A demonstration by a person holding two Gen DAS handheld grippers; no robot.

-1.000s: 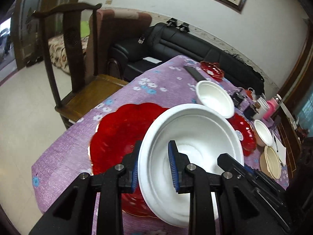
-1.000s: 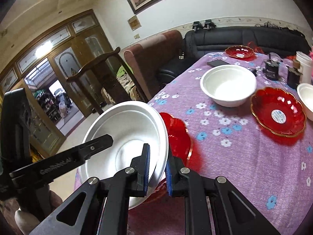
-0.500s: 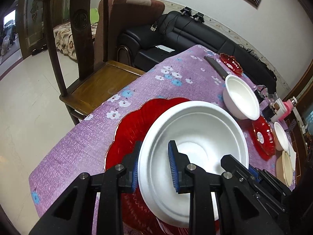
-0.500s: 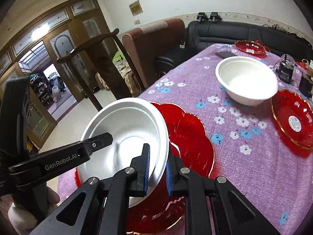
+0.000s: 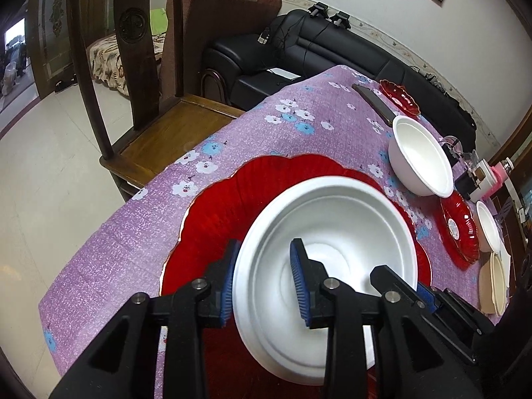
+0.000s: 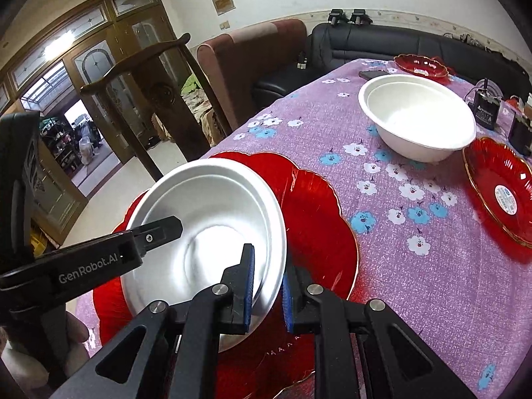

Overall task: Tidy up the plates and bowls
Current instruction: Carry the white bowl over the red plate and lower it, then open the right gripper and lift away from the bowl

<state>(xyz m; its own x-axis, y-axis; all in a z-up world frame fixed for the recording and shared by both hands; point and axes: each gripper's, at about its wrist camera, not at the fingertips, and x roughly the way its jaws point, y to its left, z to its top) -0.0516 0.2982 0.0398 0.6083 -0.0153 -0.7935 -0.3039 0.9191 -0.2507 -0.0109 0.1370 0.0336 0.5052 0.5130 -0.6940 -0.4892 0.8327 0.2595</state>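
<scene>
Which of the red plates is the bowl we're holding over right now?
The big red plate at the near table corner, directly under the held bowl. The small stickered plate and the far plate by the sofa sit uncovered.

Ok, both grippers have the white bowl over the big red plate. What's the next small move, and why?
Probably ease the white bowl straight down onto the large red plate. The left gripper and right gripper each clamp opposite sides of its rim, and it sits tilted just above the plate's middle, so lowering before releasing seems safest.
</scene>
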